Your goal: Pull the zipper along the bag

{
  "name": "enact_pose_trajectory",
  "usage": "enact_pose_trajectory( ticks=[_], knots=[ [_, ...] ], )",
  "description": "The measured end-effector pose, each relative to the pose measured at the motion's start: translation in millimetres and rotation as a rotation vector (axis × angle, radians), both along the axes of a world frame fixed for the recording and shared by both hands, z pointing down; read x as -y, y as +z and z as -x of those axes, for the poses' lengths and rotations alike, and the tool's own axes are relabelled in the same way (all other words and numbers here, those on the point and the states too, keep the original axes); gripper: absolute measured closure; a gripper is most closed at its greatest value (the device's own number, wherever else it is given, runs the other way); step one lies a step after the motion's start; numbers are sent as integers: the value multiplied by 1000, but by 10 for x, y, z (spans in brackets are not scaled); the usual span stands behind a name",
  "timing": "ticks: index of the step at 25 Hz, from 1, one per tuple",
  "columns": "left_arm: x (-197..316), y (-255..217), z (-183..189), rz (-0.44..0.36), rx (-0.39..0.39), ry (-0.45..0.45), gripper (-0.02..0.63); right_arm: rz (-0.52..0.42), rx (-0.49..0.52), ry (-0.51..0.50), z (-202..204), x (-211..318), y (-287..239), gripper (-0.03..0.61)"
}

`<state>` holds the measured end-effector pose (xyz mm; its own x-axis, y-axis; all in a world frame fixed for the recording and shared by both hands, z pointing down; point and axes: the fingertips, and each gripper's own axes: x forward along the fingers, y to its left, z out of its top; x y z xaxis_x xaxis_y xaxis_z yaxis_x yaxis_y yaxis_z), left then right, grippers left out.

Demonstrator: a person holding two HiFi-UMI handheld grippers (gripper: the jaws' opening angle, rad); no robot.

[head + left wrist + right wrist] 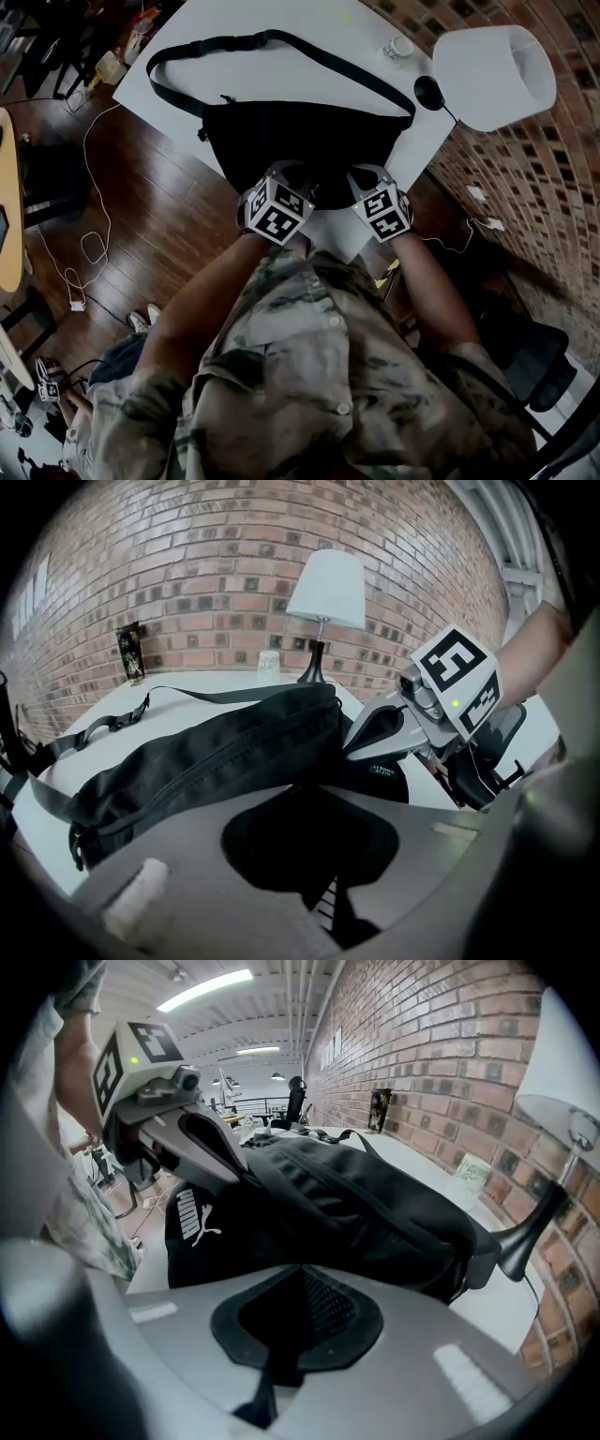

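The bag (302,141) lies across the near part of the white table (234,80). It looks soft, light and limp, and is likely to bunch, so hold it taut beside the zipper (216,752) and pull by the tab. The left gripper (289,176) and right gripper (364,178) are each clamped on black fabric at the bag's near edge.

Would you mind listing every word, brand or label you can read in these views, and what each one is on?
"PUMA", with a white cat logo, printed on the black bag.
Small label on the bag, seen in the left gripper view: too small to read.
Card standing beside the lamp: print too blurred to read.
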<state>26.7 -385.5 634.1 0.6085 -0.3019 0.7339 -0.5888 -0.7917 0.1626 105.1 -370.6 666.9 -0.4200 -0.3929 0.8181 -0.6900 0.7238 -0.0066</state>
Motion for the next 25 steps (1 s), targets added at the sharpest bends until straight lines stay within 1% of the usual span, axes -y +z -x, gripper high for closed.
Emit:
enact_pose_trajectory(
  ticks=[10, 18, 25],
  knots=[
    [25, -72, 385, 10, -43, 28, 594, 19, -47, 71, -32, 20, 15, 572],
    [108, -66, 845, 3, -51, 6, 594, 22, -87, 122, -49, 33, 19, 572],
    [138, -25, 1122, 6, -60, -6, 594, 18, -122, 147, -111, 40, 70, 572]
  ],
)
